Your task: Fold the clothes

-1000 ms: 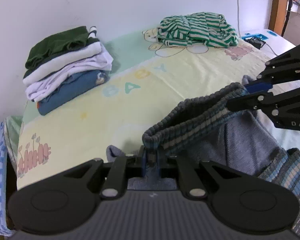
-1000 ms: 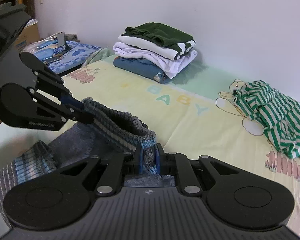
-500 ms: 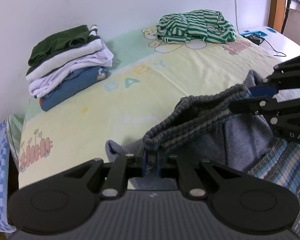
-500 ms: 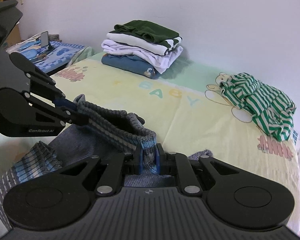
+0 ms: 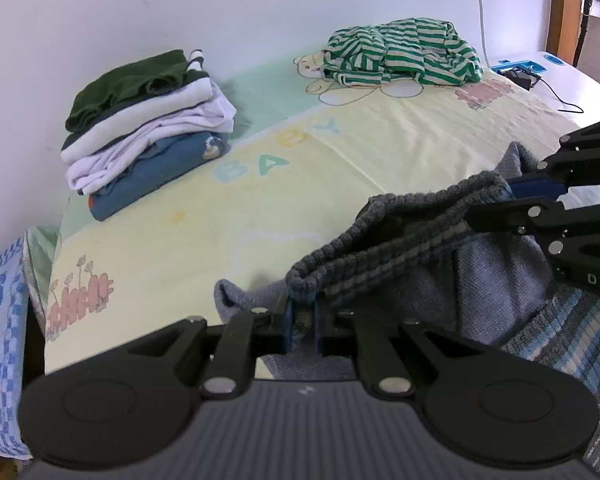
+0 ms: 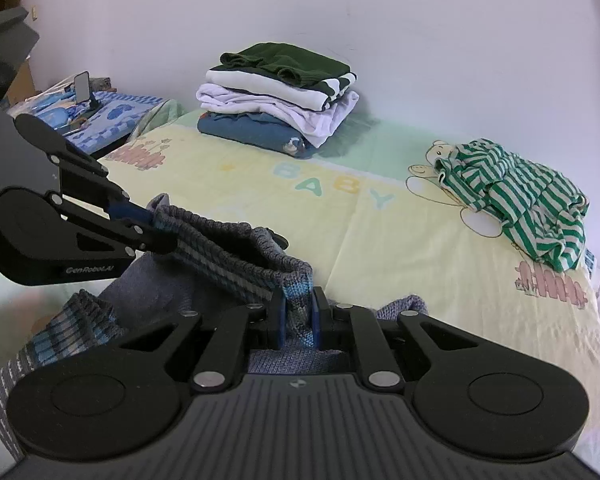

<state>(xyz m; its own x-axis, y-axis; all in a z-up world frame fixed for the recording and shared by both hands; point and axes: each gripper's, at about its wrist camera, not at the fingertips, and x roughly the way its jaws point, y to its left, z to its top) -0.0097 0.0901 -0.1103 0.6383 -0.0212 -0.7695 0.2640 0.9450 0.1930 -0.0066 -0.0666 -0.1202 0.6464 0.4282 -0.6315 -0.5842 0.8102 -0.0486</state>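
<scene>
A grey-blue knitted sweater [image 5: 488, 276] with a striped ribbed hem hangs between my two grippers above the near edge of the bed. My left gripper [image 5: 301, 318] is shut on one end of the hem. My right gripper [image 6: 298, 316] is shut on the other end of the sweater [image 6: 228, 248]. The hem is stretched between them. The right gripper also shows in the left wrist view [image 5: 500, 200], and the left gripper shows in the right wrist view [image 6: 160, 228]. The sweater's body and a striped sleeve [image 6: 76, 324] sag below.
A stack of folded clothes [image 5: 140, 128] lies by the wall on the yellow "BABY" sheet [image 5: 340, 168]. A crumpled green-striped garment [image 5: 400, 56] lies farther along the wall. A blue-patterned side surface with a phone [image 6: 84, 88] stands beyond the bed's end. A cable and a blue item [image 5: 520, 70] lie at the far corner.
Both grippers have drawn back and lifted slightly with the sweater hem held between them; the bed and stacks look farther away. Both grips are unchanged.
</scene>
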